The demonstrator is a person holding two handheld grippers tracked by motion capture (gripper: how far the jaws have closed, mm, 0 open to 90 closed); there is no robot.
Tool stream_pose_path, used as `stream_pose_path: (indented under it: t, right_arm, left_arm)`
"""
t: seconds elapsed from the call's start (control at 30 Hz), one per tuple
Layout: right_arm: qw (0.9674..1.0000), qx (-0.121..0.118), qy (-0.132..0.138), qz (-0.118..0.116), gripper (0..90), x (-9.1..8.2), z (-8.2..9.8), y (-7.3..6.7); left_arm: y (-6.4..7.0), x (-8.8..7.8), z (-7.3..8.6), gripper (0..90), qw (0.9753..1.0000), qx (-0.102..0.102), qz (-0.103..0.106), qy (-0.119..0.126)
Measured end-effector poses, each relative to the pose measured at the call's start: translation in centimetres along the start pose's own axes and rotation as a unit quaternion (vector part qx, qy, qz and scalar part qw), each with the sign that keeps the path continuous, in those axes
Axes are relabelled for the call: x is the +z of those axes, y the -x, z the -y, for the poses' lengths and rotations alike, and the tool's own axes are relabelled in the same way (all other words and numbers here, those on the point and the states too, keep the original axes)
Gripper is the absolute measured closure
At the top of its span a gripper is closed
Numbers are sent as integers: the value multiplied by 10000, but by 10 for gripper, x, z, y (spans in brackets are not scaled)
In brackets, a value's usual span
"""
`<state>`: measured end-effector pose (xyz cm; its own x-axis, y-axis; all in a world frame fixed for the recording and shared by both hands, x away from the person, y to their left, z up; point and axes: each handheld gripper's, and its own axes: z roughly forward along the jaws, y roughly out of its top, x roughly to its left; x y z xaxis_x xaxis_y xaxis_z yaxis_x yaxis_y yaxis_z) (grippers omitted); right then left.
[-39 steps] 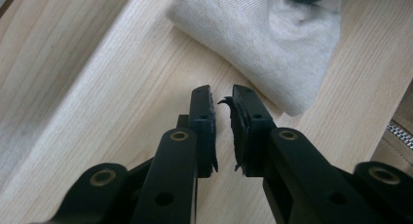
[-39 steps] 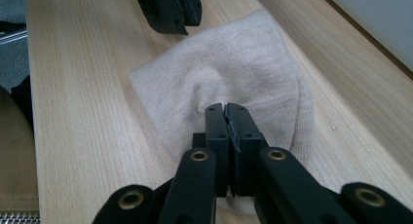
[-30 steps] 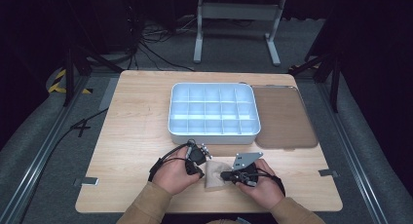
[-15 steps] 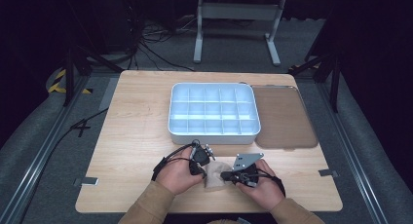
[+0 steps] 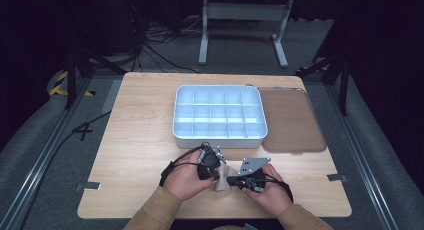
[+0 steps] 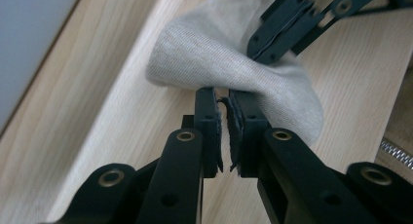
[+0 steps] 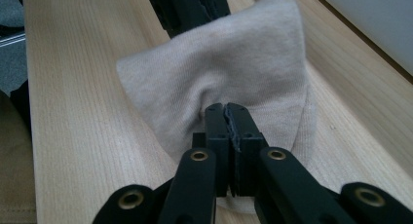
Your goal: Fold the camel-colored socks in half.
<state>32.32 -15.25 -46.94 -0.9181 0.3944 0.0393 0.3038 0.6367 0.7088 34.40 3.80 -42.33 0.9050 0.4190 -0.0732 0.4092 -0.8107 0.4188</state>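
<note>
Jaws of left gripper [image 6: 223, 100] and right gripper [image 7: 227, 112] both pinch unlabelled beige cloth [image 7: 234, 68].

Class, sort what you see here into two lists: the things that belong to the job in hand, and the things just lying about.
In the job:
- small beige knitted cloth
- left gripper, jaws pinching the cloth's edge
- right gripper, jaws shut on the cloth

Lying about:
- white plastic compartment tray
- brown translucent flat lid beside the tray
- light wooden table
</note>
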Motion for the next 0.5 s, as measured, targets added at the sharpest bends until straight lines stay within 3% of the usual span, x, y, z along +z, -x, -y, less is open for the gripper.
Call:
stream_pose_path:
  t: [0.27, 0.4, 0.5]
  right_arm:
    - [10000, -26, -9, 21, 889, 0, 0, -1]
    - [10000, -26, -40, 31, 889, 0, -1, -2]
    - [10000, -34, -30, 26, 888, 0, -1, -2]
  left_arm:
    - [7, 6, -9, 832, 9996, 255, 73, 114]
    - [11, 9, -13, 844, 9992, 402, -12, 74]
    - [11, 9, -12, 843, 9994, 349, -8, 85]
